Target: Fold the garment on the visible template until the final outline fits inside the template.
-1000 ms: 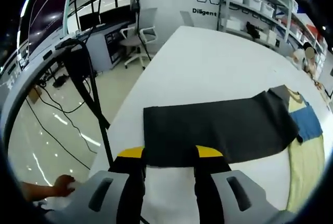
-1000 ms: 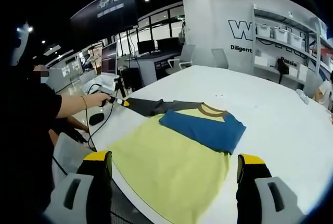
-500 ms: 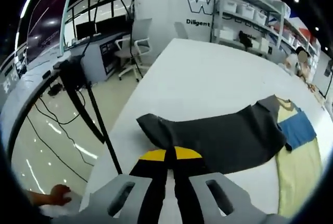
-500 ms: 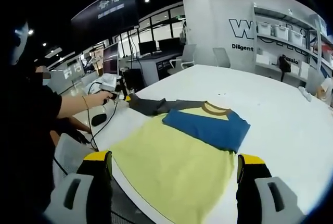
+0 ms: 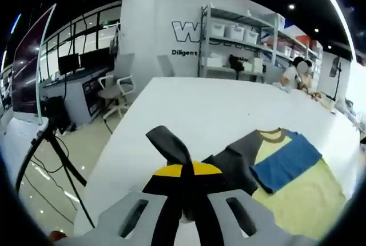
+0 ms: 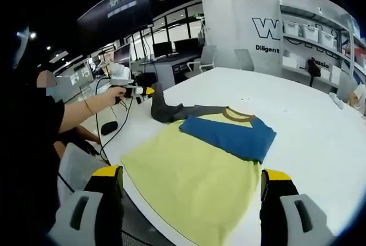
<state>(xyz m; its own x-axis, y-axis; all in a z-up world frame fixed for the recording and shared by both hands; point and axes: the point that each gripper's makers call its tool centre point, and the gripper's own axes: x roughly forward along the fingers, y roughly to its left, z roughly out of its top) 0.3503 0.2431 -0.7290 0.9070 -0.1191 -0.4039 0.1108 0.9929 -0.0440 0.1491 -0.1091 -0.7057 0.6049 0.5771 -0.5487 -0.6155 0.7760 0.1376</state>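
garment flat on white table, long axis 1-to-7 o'clock, collar at 1 | left gripper clamped on grey sleeve, lifted | right gripper jaws apart, hovering

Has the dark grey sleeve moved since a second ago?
Yes. The left gripper, shut on the dark grey sleeve, has lifted its end off the white table and drawn it toward the shirt's yellow body.

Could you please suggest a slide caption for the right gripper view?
Left gripper lifts the dark sleeve off the white table; yellow-and-blue shirt lies flat.
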